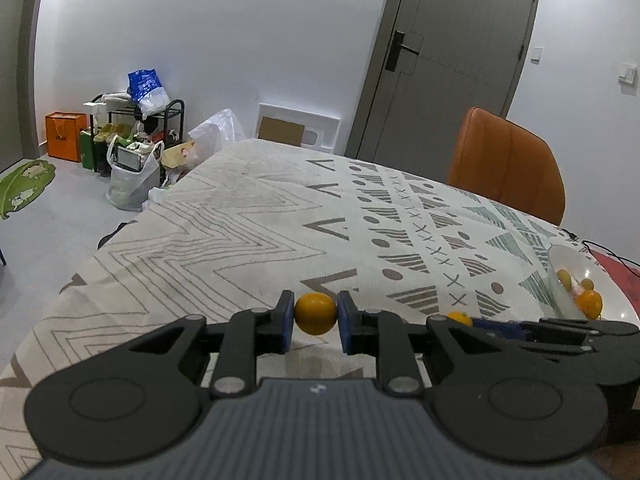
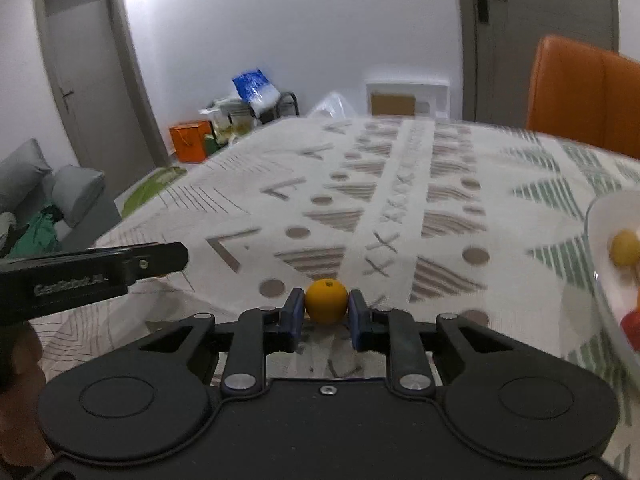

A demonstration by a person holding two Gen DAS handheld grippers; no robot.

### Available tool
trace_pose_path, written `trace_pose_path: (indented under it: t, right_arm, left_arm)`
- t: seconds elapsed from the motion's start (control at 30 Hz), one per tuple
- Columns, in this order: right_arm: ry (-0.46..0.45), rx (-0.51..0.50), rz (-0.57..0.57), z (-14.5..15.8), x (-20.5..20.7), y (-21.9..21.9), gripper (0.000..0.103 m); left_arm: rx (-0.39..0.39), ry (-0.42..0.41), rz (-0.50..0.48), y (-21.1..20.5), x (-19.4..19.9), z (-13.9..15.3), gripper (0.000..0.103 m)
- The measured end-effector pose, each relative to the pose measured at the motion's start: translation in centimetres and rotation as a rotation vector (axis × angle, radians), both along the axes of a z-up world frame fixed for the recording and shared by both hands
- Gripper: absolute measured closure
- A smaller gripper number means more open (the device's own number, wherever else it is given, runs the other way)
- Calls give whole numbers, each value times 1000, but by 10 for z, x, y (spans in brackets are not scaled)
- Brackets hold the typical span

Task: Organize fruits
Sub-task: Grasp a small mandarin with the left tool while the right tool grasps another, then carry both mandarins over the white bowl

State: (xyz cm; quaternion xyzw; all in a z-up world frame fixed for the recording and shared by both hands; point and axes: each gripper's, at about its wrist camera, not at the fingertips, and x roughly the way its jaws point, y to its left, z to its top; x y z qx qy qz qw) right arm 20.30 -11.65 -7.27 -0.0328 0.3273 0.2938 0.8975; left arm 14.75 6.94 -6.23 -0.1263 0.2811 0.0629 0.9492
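My left gripper (image 1: 315, 316) is shut on a small orange fruit (image 1: 315, 314) and holds it above the patterned tablecloth (image 1: 260, 232). My right gripper (image 2: 326, 308) is shut on another small orange fruit (image 2: 326, 300); it also shows at the right of the left wrist view (image 1: 460, 317). A white bowl (image 1: 560, 276) with several small yellow and orange fruits (image 1: 588, 300) stands at the right. In the right wrist view the bowl (image 2: 600, 220) is at the right edge with a yellow fruit (image 2: 624, 248) and something red inside. The left gripper's body (image 2: 92, 268) shows at the left.
An orange chair (image 1: 508, 160) stands behind the table at the right. Bags, a shoe rack (image 1: 136, 136) and an orange box (image 1: 64, 136) sit on the floor by the far wall. A door (image 1: 448, 52) is behind the table. A grey sofa (image 2: 48, 200) is at the left.
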Motion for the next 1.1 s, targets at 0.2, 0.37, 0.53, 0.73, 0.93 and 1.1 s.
trace_pose_path:
  t: [0.2, 0.37, 0.53, 0.73, 0.93, 1.1]
  right_arm:
    - [-8, 20, -1, 3, -7, -10, 82]
    - [-30, 33, -22, 12, -12, -25, 82]
    - [-43, 54, -53, 18, -13, -44, 82]
    - [-63, 79, -83, 25, -17, -65, 82]
    - [-80, 100, -117, 29, -19, -87, 82]
    - [-93, 119, -154, 33, -20, -106, 82]
  left_arm:
    - [16, 3, -12, -10, 2, 4, 82]
    - [33, 2, -30, -23, 3, 8, 82]
    - [45, -4, -52, -39, 6, 13, 82]
    - [53, -20, -101, -60, 8, 20, 82]
    - [69, -33, -133, -82, 12, 25, 82]
    - [85, -42, -162, -100, 16, 29, 82]
